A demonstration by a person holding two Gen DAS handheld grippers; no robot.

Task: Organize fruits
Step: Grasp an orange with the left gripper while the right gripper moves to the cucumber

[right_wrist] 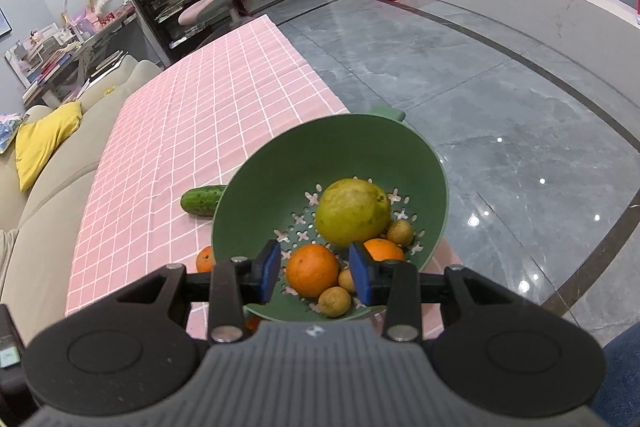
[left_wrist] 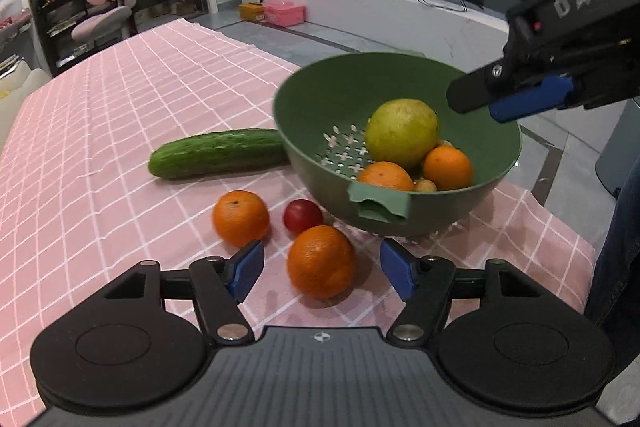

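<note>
Looks like roughly halfway through sorting. The green colander bowl (left_wrist: 400,147) sits at the right end of the desk (left_wrist: 100,147) and already has a big yellow-green citrus (left_wrist: 402,133), two oranges (left_wrist: 448,167) and a few small brownish fruits (right_wrist: 334,301) in it.

Left out on the pink checked cloth: a near orange (left_wrist: 320,261), a second orange (left_wrist: 240,217) to its left, and a small red fruit (left_wrist: 303,215) between them and the bowl. A cucumber (left_wrist: 218,153) lies farther back, its right end hidden behind the bowl wall; my guess is it's not fruit, so it may stay out.

The left gripper (left_wrist: 322,269) has its fingers spread wide on either side of the near orange, not touching it, so that's probably the next pick. The right gripper (right_wrist: 316,273) hangs above the bowl with its fingers apart and nothing between them except a view of the fruit below.

So three pieces to go, I'd say.
</note>
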